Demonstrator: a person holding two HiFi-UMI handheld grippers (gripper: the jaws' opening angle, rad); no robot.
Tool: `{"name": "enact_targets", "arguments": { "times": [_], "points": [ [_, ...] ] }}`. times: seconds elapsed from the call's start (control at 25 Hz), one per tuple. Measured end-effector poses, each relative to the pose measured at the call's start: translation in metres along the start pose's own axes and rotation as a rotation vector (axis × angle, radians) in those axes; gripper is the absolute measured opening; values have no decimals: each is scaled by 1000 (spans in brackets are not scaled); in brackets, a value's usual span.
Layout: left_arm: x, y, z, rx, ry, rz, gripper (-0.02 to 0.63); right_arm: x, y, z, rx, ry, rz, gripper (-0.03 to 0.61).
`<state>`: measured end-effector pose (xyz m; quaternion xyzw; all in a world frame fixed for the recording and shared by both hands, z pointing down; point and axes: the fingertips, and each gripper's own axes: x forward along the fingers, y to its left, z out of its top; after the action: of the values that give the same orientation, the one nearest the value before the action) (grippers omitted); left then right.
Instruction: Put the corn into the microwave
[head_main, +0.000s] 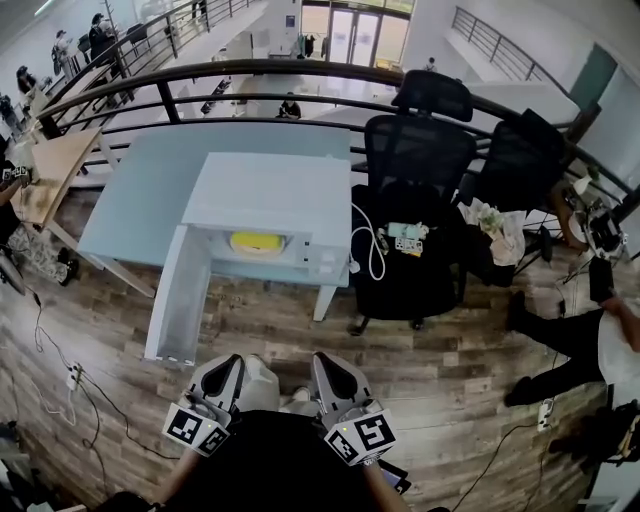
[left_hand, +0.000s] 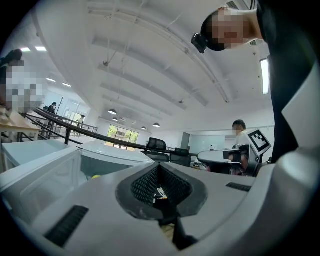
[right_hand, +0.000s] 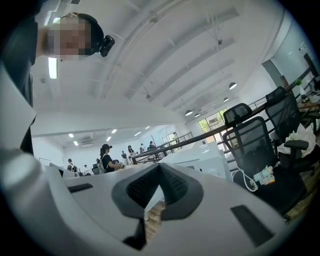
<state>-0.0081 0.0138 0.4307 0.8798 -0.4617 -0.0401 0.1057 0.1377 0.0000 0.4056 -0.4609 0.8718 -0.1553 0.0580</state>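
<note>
Pointing level at microwave (head_main: 265, 200): left tool (head_main: 234, 362), right tool (head_main: 326, 361), jaws pressed together, empty.

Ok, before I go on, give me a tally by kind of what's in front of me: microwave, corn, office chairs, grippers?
Microwave, door open: 1
Corn, inside the microwave: 1
Black office chairs: 2
Grippers (left gripper, right gripper): 2
Total: 6

Head view steep down, gripper views level; all share microwave (head_main: 265, 195).
</note>
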Motion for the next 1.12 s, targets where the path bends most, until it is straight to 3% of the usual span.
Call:
{"name": "enact_targets", "arguments": {
  "times": [1.12],
  "points": [
    [-2,-14,-8,-4,23,-16,3,-8,3,-15,35,24,7,8]
  ]
}}
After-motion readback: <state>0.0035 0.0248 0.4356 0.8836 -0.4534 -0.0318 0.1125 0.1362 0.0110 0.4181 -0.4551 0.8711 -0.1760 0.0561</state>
